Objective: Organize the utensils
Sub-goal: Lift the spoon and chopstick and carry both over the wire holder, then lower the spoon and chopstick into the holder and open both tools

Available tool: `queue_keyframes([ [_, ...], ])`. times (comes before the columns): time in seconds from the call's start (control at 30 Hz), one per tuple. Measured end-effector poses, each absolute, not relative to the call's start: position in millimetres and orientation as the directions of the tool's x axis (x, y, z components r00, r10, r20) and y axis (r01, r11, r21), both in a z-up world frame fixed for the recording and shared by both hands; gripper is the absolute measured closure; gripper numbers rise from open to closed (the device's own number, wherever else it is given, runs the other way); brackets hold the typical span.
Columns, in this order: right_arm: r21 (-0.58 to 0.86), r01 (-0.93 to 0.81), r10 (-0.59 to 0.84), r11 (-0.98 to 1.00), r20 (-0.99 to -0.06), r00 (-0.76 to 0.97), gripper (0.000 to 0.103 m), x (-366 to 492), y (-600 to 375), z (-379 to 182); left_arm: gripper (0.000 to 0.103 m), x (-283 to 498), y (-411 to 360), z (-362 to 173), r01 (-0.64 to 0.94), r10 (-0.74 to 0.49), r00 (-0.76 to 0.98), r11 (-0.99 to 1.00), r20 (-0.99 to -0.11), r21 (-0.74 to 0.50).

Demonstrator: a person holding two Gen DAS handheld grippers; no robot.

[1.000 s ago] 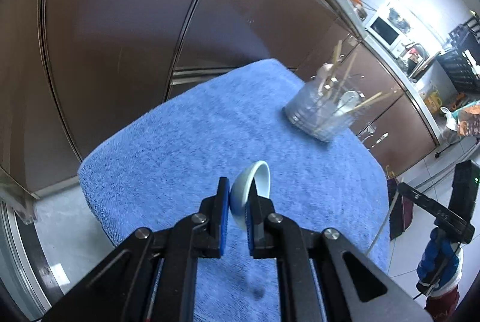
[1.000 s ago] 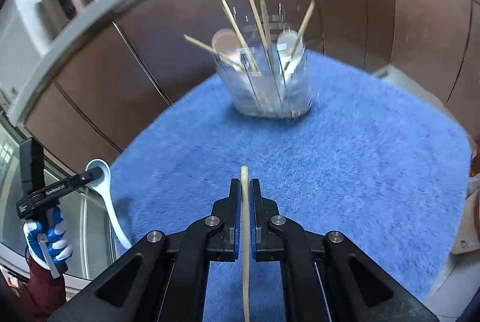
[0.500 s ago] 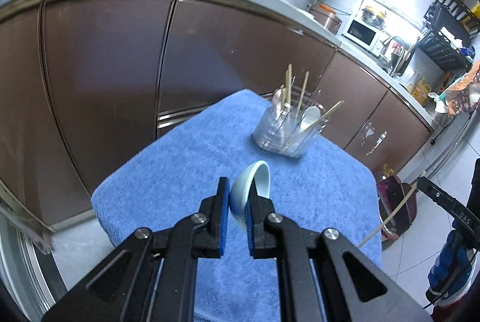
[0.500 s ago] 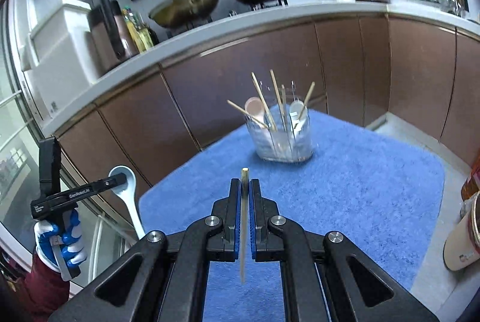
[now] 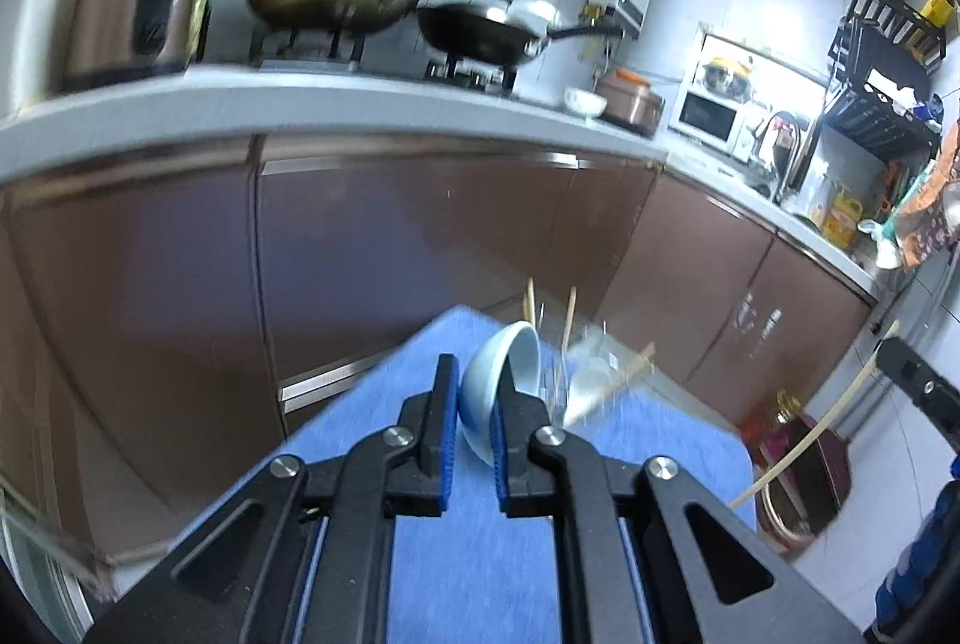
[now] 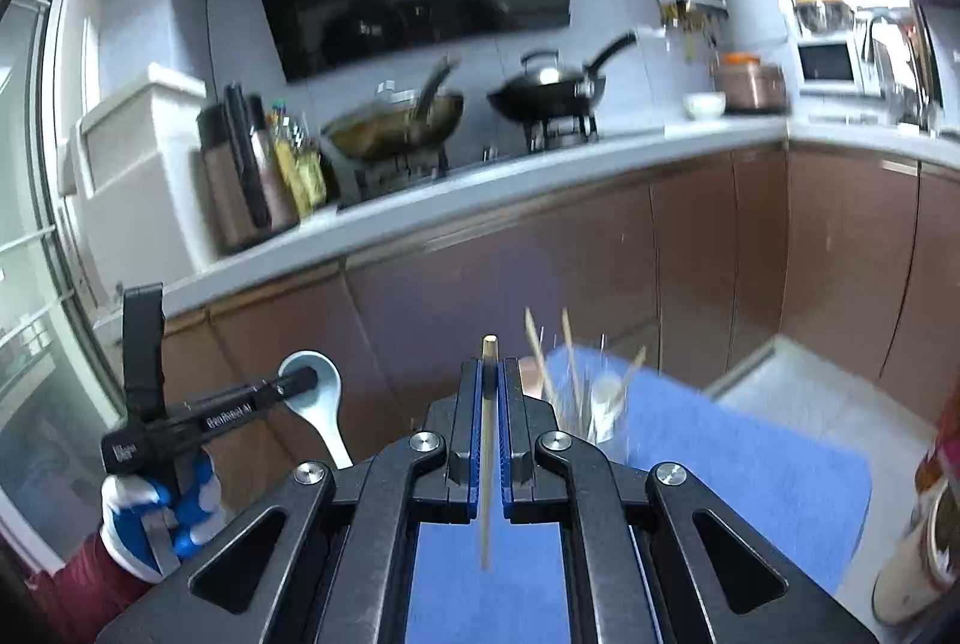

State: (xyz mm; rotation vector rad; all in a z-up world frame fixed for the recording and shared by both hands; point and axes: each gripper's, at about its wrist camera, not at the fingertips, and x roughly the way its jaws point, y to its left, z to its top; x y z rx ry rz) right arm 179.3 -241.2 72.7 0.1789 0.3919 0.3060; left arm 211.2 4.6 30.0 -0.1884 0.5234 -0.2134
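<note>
The holder (image 6: 591, 398) stands ahead of both hands, seemingly near the surface's (image 6: 750, 470) far edge; right fingers (image 6: 491, 440) clamp an upright chopstick (image 6: 487, 464); left fingers (image 5: 471, 422) pinch the spoon (image 5: 501, 386).

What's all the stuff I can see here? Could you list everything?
Spoon: one, pale blue, clamped in left gripper.
Chopstick: one, wooden, clamped in right gripper.
Utensil holder: one, clear, on towel, holding chopsticks and spoons.
Towel: one, blue, under the holder.
Pans: two, on the stove.
Microwave: one, white, on the counter.
Left gripper: black, blue pads, shut.
Right gripper: black, blue pads, shut.
</note>
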Motion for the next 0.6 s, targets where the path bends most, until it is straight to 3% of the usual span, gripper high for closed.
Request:
queue_keyframes([
  [0.27, 0.183, -0.213, 0.256, 0.960, -0.261, 0.931, 0.098, 248.5, -243.1, 81.3, 0.094, 285.2, -40.8, 39.9, 0.102, -0.162, 0.905, 0.980, -0.394, -0.169],
  [0.6, 0.179, -0.185, 0.231, 0.966, -0.284, 0.931, 0.098, 320.7, -252.0, 37.7, 0.094, 356.6, -99.7, 2.1, 0.041, -0.052, 0.933, 0.998, -0.355, -0.038],
])
